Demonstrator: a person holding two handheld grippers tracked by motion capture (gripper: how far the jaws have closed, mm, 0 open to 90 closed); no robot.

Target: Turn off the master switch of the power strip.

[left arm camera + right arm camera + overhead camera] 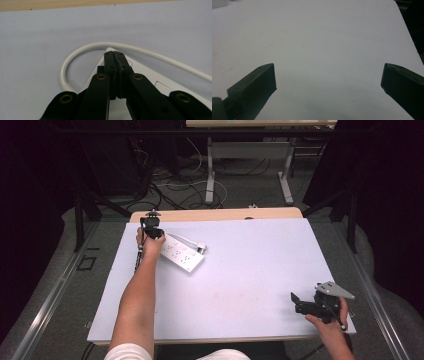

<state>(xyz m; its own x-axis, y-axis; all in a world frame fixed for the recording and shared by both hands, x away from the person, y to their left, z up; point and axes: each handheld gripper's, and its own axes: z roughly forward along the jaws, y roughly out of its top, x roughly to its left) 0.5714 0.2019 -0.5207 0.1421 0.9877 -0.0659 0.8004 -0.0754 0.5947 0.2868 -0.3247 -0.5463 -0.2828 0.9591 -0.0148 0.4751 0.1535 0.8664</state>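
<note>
A flat white plastic power strip (181, 253) with rows of sockets lies slantwise at the far left of the pale lilac matte table mat (250, 270), its smooth round white cable (82, 50) curling in a loop off one corner. The left gripper (115, 53) stands right over that corner, its black jaws pressed together with nothing visibly between them. The right gripper (328, 75) hovers well apart over bare mat near the front right edge, jaws spread wide and empty.
</note>
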